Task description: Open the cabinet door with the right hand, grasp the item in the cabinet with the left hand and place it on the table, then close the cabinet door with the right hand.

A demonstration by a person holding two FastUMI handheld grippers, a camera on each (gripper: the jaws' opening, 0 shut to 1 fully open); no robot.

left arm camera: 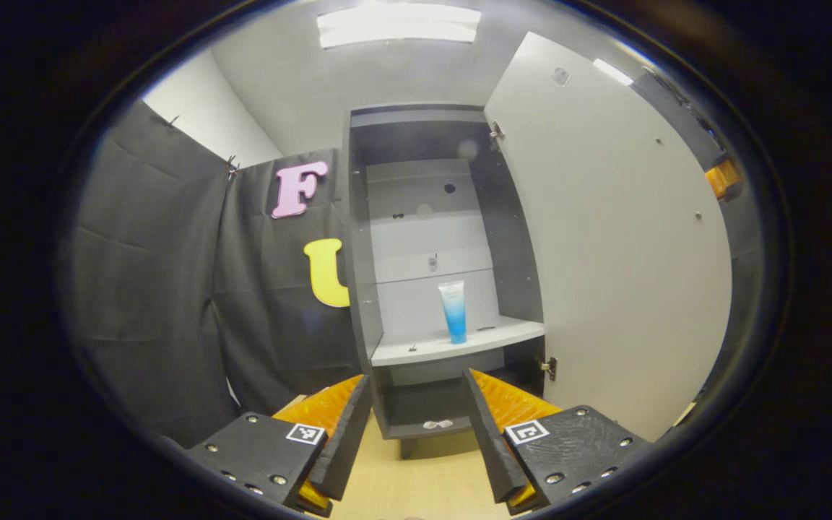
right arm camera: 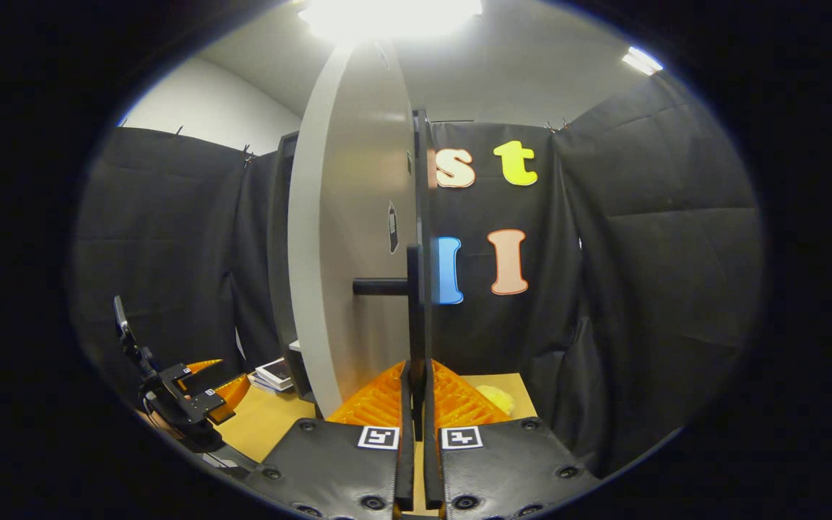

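Observation:
The cabinet [left arm camera: 362, 289] stands open, and its white door [left arm camera: 618, 238] is swung out to the right. A blue and white tube [left arm camera: 453, 312] stands upright on the white shelf [left arm camera: 488, 339] inside. My left gripper [left arm camera: 416, 404] is open, held in front of and below the shelf, apart from the tube. In the right gripper view the door [right arm camera: 347, 238] shows edge-on. My right gripper [right arm camera: 416, 372] is shut on the lower end of the door's black vertical handle [right arm camera: 413, 303]. The left gripper [right arm camera: 192, 401] shows at the lower left of that view.
A wooden table [left arm camera: 423, 477] lies under the cabinet. A small stack of flat things [right arm camera: 275, 373] sits on the table [right arm camera: 264, 419] by the cabinet's foot, and a yellow object [right arm camera: 494, 396] lies to the right. Black cloth walls the booth.

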